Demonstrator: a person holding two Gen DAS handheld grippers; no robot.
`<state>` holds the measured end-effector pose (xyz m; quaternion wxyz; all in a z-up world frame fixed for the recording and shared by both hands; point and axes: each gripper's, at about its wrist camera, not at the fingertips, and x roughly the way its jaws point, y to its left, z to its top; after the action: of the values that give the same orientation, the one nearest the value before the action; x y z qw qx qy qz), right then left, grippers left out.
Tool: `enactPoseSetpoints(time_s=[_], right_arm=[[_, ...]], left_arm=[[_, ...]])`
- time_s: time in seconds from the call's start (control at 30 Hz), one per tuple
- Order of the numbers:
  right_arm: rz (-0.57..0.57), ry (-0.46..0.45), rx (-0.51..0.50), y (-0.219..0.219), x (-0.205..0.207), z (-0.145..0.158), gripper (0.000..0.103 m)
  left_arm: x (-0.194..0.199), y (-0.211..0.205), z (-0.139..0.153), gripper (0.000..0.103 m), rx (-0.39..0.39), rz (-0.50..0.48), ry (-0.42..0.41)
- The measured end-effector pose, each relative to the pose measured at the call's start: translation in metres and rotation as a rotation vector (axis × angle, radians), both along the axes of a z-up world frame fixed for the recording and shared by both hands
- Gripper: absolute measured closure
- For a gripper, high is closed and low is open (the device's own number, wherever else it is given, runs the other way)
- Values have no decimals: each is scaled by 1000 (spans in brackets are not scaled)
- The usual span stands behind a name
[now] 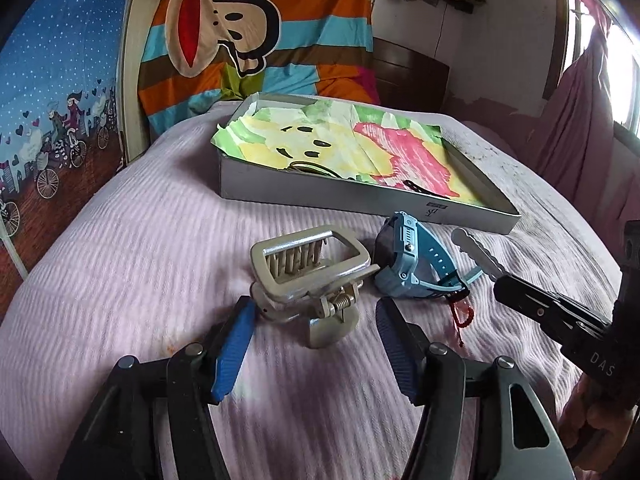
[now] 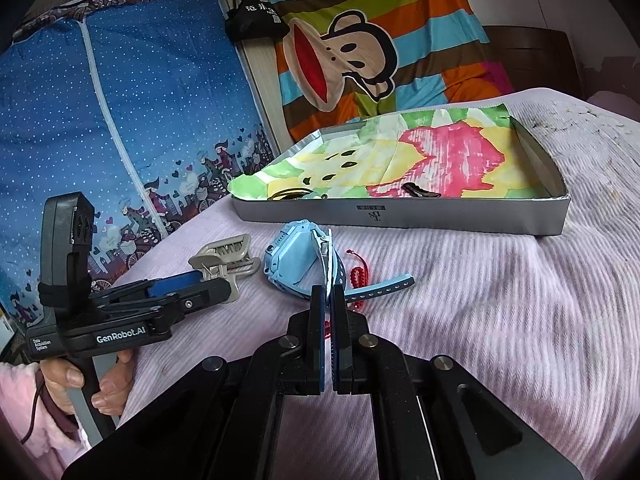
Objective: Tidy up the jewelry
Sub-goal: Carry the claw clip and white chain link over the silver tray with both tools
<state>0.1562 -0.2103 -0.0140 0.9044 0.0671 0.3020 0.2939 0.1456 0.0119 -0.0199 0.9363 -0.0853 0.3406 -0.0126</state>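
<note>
Left hand-held gripper (image 1: 316,340) gapes around the hair claw (image 1: 308,276); right hand-held gripper (image 2: 329,294) pinches, seemingly, a pale clip (image 1: 478,254) beside the watch (image 1: 408,264).

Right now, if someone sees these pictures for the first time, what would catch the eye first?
Probably the grey box lined with bright painted paper, sitting on the pink bedspread. In front of it lie a silver hair claw and a light blue watch. The left hand-held gripper is open around the claw, while the right hand-held gripper is shut on the watch strap.
</note>
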Motion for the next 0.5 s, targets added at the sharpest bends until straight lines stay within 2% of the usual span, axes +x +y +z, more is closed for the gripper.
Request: enactPoseSetpoints(time_s=[0.13, 0.2, 0.5], right_arm=[[-6, -3, 3, 1, 5, 2, 100], [-10, -8, 6, 2, 9, 3, 100], [-24, -29, 37, 0, 21, 8, 100]], left_arm=[[12, -1, -1, 44, 14, 14, 20], [15, -1, 0, 50, 17, 15, 23], [13, -4, 1, 51, 6, -21, -13]])
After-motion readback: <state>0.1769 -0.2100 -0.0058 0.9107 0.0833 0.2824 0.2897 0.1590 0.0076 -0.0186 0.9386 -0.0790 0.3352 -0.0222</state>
